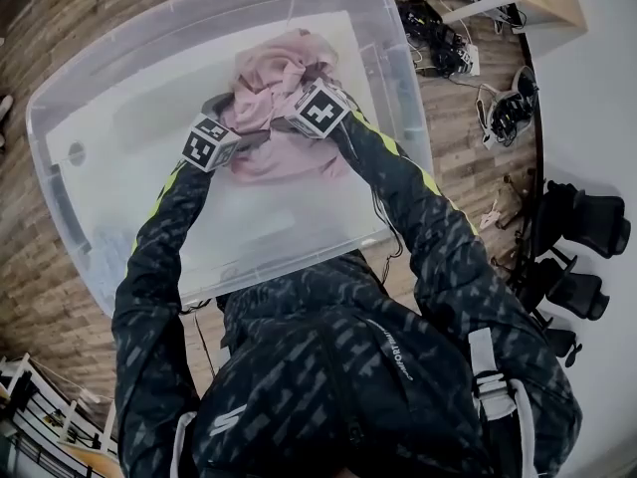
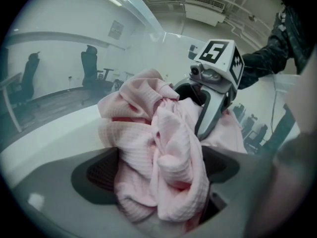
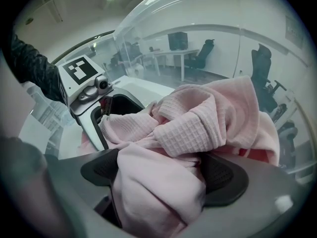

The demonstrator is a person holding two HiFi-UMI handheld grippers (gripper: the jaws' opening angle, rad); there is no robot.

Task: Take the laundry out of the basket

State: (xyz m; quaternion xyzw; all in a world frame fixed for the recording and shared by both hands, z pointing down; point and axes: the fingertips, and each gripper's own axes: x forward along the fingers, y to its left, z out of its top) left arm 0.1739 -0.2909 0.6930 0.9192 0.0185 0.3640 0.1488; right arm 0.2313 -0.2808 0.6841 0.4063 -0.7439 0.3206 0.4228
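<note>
the pink cloth [image 1: 274, 78] sits bunched in a heap inside the clear plastic bin [image 1: 60, 137], toward its far side, and looks to rest on the bottom. the left gripper [image 2: 158, 170] has its jaws closed in on a thick fold of the cloth, which fills the gap between the pads. the right gripper [image 3: 161, 175] pinches another fold the same way from the opposite side. the two stand close together, facing each other across the heap.

the cloth seems not yet lifted clear, so the lift is the step in hand. the likely trouble is a loose hold: each gripper has a soft, doubled wad rather than a flat edge, and a fold could slide out once the weight comes on. if the hands pull apart, one side may slip free. a hanging tail could also drag over the bin's high wall and tug the light bin along the wooden floor [image 1: 40, 38].
</note>
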